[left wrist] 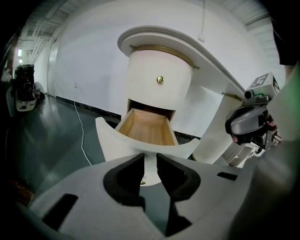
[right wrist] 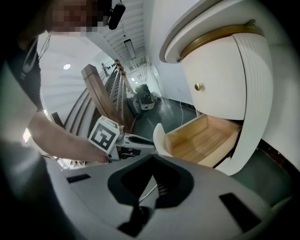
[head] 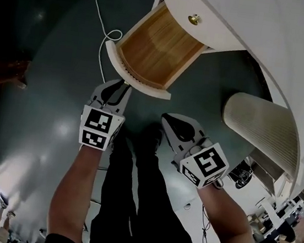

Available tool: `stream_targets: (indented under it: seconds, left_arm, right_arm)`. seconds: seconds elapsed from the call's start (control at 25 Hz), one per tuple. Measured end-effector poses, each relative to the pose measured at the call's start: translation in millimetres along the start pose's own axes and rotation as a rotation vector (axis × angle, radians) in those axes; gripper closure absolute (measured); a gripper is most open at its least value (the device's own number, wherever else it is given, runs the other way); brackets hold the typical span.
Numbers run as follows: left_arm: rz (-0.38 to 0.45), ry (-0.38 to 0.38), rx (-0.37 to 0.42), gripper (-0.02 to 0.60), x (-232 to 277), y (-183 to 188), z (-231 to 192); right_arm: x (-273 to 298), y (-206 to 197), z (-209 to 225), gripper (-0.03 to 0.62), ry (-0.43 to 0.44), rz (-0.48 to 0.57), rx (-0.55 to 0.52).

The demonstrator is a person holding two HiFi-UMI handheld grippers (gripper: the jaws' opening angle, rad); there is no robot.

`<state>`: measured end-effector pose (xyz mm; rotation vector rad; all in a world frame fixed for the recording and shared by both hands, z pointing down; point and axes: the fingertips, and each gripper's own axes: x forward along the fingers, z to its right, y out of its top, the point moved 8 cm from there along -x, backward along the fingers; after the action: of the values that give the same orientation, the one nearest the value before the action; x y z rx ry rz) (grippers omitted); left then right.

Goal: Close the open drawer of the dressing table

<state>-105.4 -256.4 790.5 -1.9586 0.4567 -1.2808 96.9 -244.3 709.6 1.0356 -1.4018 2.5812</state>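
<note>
Projecting well out of the dressing table [head: 248, 25], the drawer [head: 156, 49] stands open. Its bare wood bottom shows in full, with nothing inside, and its curved white front faces the person. Directly above the drawer is a closed, rounded front with a brass knob [head: 194, 19].

At the drawer's front, the left gripper [head: 123, 84] has its tips just short of the white face and aimed at about its middle. No contact is visible. The left gripper view shows its jaws a narrow gap apart with nothing between them, and the drawer's front shows through the gap. Judgement: it is lined up there so that a straight push follows the drawer's travel and does not skew it.

The right gripper [head: 167, 118] is off the drawer's right corner, on the person's side and clearly apart from it. Its jaws are pressed together and empty. Judgement: it is held back, out of the push line.

Left of the drawer, a white cable [head: 102, 25] runs over the dark floor [head: 43, 104] and loops just beside the drawer's left corner, outside its path. Right of the drawer is a ribbed white panel [head: 257, 124].

Judgement on progress: the closing has not begun, and the full travel remains.
</note>
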Motion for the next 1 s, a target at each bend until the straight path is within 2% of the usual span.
stream_targets:
  seconds: [0.12, 0.36, 0.76, 1.0]
  left_arm:
    - [0.014, -0.012, 0.024, 0.506, 19, 15, 7]
    - [0.046, -0.046, 0.006, 0.509, 64, 49, 6]
    - [0.085, -0.078, 0.066, 0.503, 125, 97, 3]
    - [0.124, -0.078, 0.049, 0.505, 150, 114, 3]
  right_arm:
    - [-10, -1, 10, 0.588, -0.007, 0.017, 0.006]
    - [-26, -12, 27, 0.588, -0.029, 0.014, 0.013]
    - [-47, -18, 57, 0.588, -0.095, 0.012, 0.038]
    - [-50, -16, 67, 0.588, -0.105, 0.008, 0.030]
